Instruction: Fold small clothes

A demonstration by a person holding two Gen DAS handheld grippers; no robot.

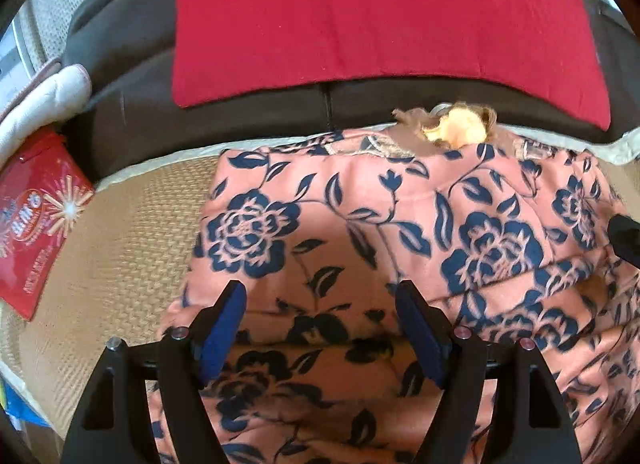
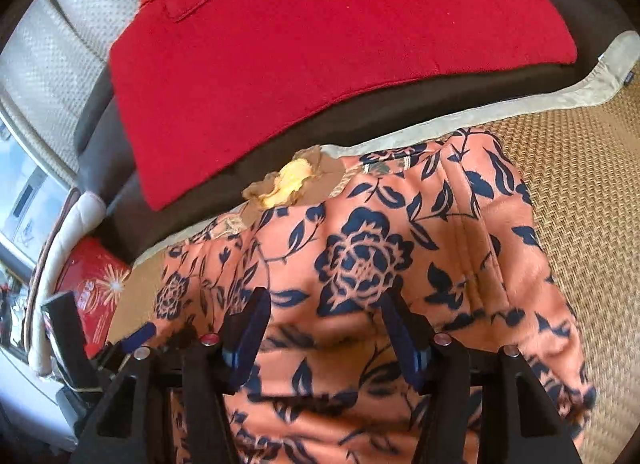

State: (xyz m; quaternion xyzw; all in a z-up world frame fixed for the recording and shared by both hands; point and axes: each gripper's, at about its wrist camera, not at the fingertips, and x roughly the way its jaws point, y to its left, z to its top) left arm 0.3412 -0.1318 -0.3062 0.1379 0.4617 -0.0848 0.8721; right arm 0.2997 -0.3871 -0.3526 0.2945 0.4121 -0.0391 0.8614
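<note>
A small salmon-pink garment with dark blue flowers (image 1: 400,232) lies on a woven straw mat (image 1: 128,232); it also fills the right wrist view (image 2: 368,256). A yellow tuft (image 1: 460,128) sits at its far edge and shows in the right wrist view (image 2: 290,182). My left gripper (image 1: 320,304) is open just above the garment's near left part, with nothing between its blue pads (image 1: 224,328). My right gripper (image 2: 324,308) is open above the garment's near middle, empty too. The left gripper's side shows at the left of the right wrist view (image 2: 72,340).
A red cloth (image 1: 380,20) covers a dark brown cushion (image 1: 132,64) beyond the mat, and shows in the right wrist view (image 2: 320,44). A red printed packet (image 1: 36,216) lies at the mat's left. A white padded item (image 1: 48,100) lies far left.
</note>
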